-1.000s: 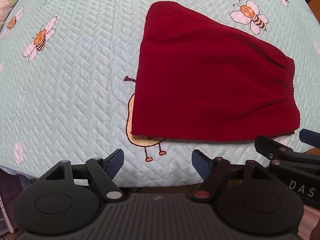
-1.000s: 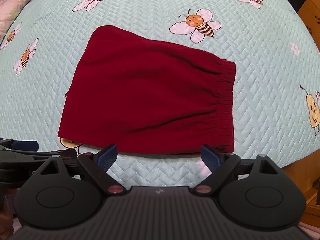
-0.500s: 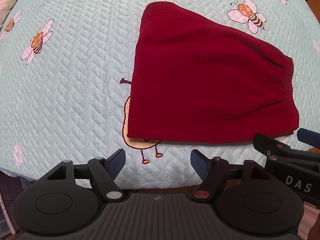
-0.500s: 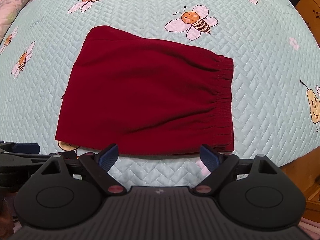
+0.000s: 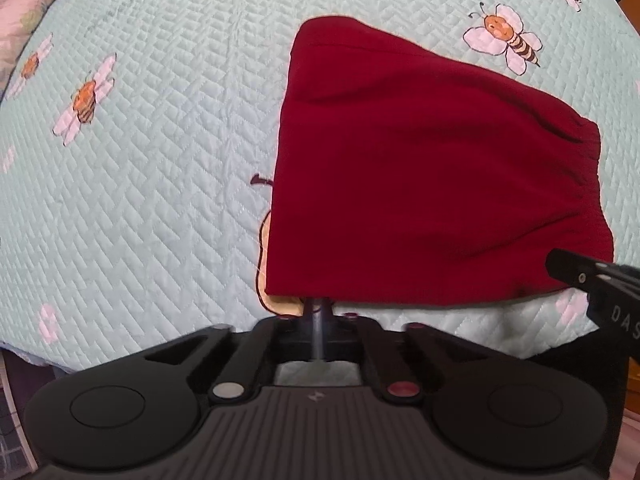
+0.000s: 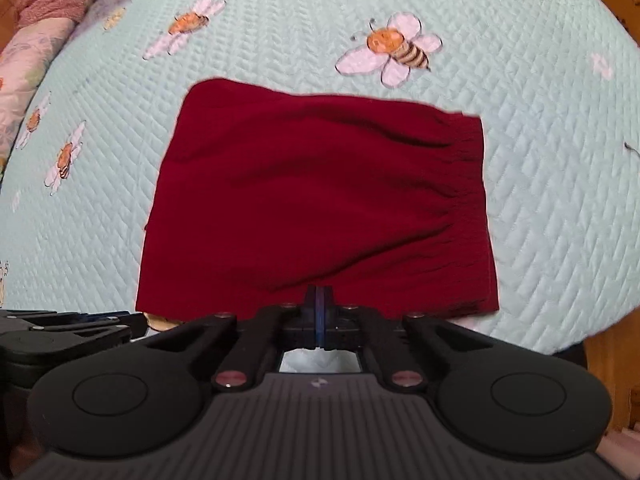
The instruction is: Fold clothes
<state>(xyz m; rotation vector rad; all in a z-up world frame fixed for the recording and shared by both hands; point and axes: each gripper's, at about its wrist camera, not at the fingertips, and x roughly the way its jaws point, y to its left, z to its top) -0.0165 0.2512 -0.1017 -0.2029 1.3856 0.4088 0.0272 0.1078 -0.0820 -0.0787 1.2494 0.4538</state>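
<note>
1. Here the red garment (image 5: 432, 184) is lying flat on the bee-print quilt (image 5: 160, 152), already folded into a compact panel, and it is sitting directly ahead of both tools.
2. The left gripper (image 5: 318, 306) is pointing steeply down at the near edge of the garment, close to its near-left corner; its jaws are standing together, and the tips are meeting right at the cloth's hem. Whether any cloth is pinched between them cannot be told from this view.
3. The right gripper (image 6: 319, 300) is likewise pressing its jaws together at the same near edge, toward the middle of it; the tips are overlapping the cloth's border, yet a pinch cannot be confirmed.
4. The garment's long axis is running left to right across both views, with the gathered elastic waistband (image 6: 468, 184) forming the right-hand end.
5. Judged from this layout, the left tool is sitting nearer the plain end and the right tool nearer the waistband, so any further fold is likely turning on carrying the near edge away toward the far edge.
</note>
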